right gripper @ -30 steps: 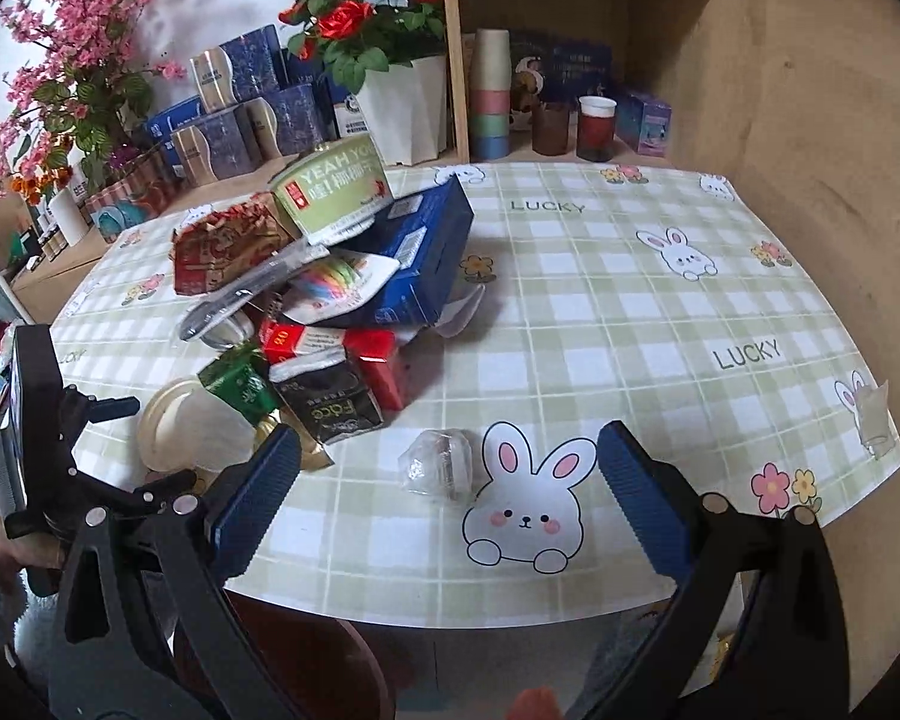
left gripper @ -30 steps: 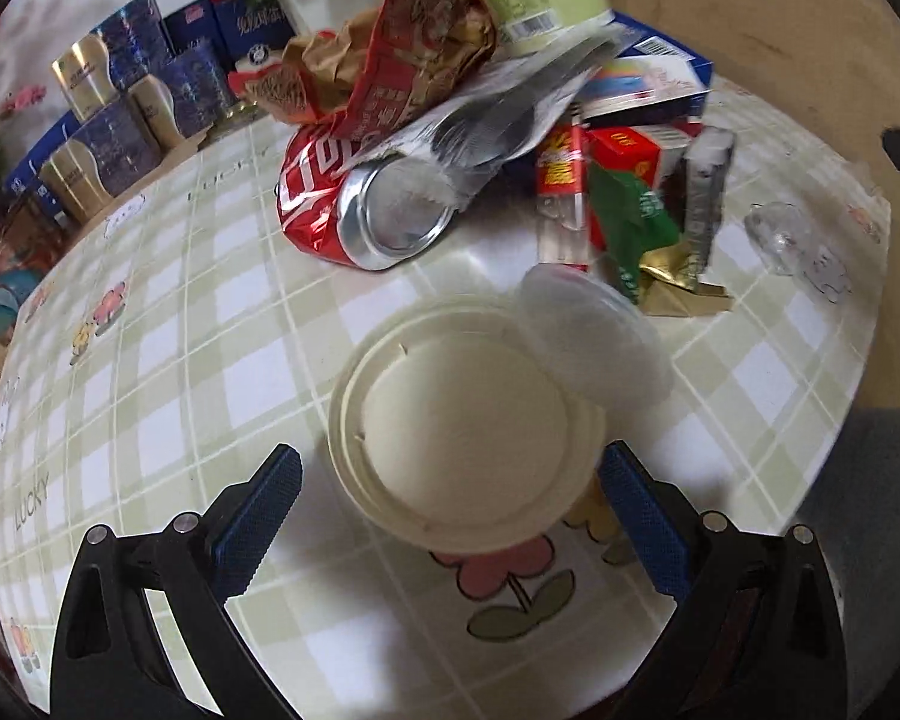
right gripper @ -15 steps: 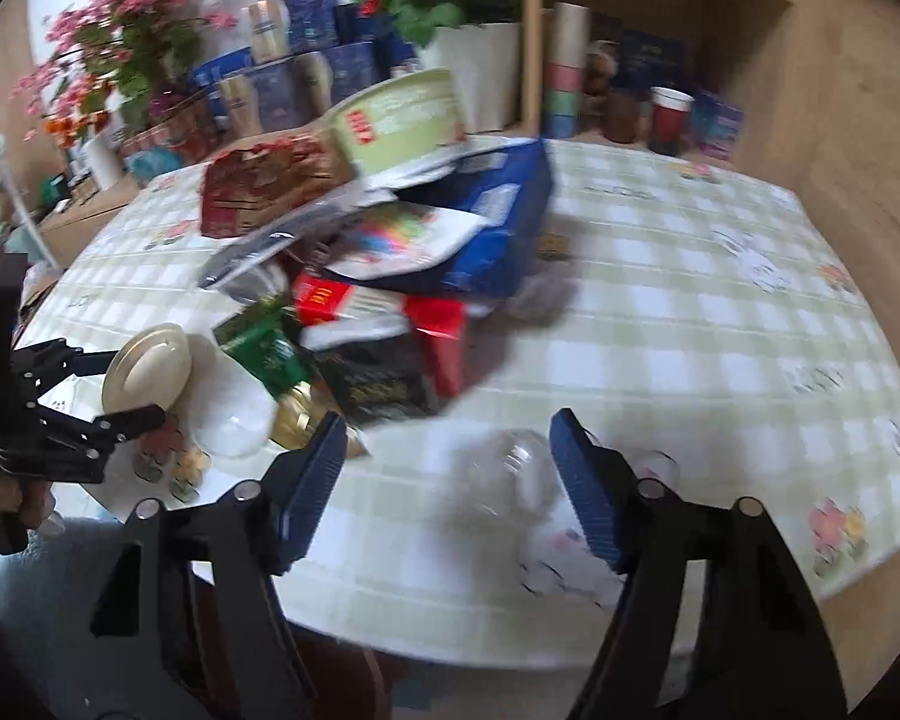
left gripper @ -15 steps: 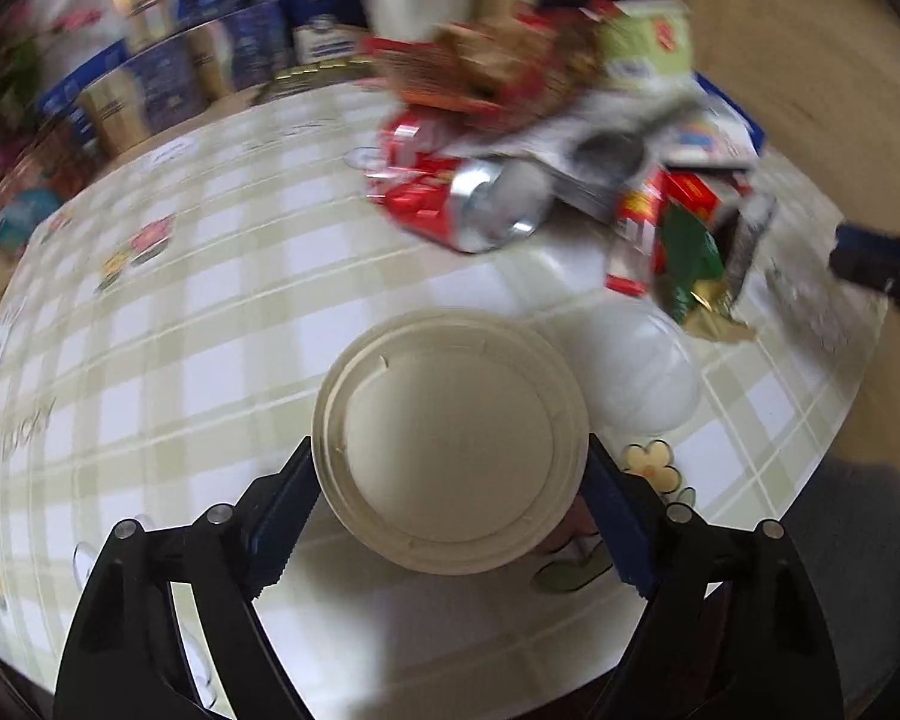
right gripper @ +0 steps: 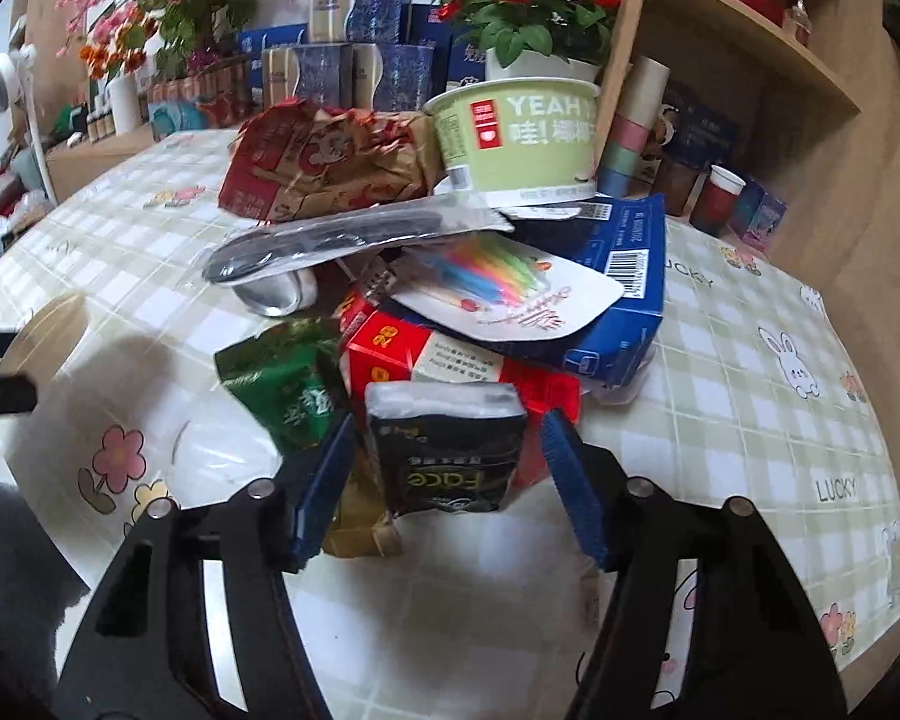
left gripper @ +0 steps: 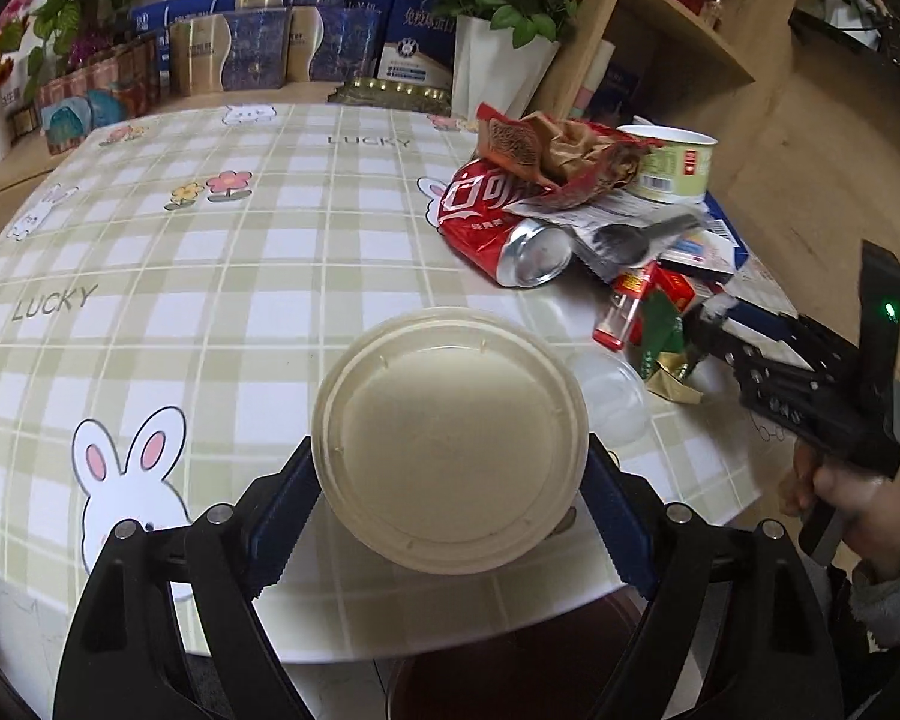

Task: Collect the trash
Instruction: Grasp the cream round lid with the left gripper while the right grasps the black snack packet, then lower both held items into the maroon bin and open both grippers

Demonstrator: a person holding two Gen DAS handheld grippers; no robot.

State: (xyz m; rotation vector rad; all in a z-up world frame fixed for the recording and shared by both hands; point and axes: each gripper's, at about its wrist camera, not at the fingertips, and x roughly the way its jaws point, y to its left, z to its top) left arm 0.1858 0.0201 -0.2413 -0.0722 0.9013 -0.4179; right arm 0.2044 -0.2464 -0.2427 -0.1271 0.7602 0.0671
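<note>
My left gripper [left gripper: 450, 510] is shut on a round cream plastic lid [left gripper: 449, 438] and holds it above the table's near edge. A heap of trash lies on the checked tablecloth [left gripper: 210, 276]: a crushed red can [left gripper: 504, 228], a brown-red snack bag [left gripper: 558, 150], a green paper bowl [right gripper: 516, 138], a blue box [right gripper: 624, 294], a red box [right gripper: 426, 354], a green wrapper [right gripper: 288, 384]. My right gripper [right gripper: 444, 474] is open around a black tissue pack [right gripper: 450, 450] at the heap's near side, pads close to its sides.
A clear plastic lid [left gripper: 612, 396] lies just right of the cream lid. Potted roses [left gripper: 498, 30], blue gift boxes [left gripper: 258, 48] and a wooden shelf [right gripper: 726, 60] stand behind the table. The right gripper's body [left gripper: 810, 372] shows at the left view's right edge.
My left gripper closed on the cream lid and lifted it off the table. My right gripper moved left into the heap and narrowed around the black tissue pack.
</note>
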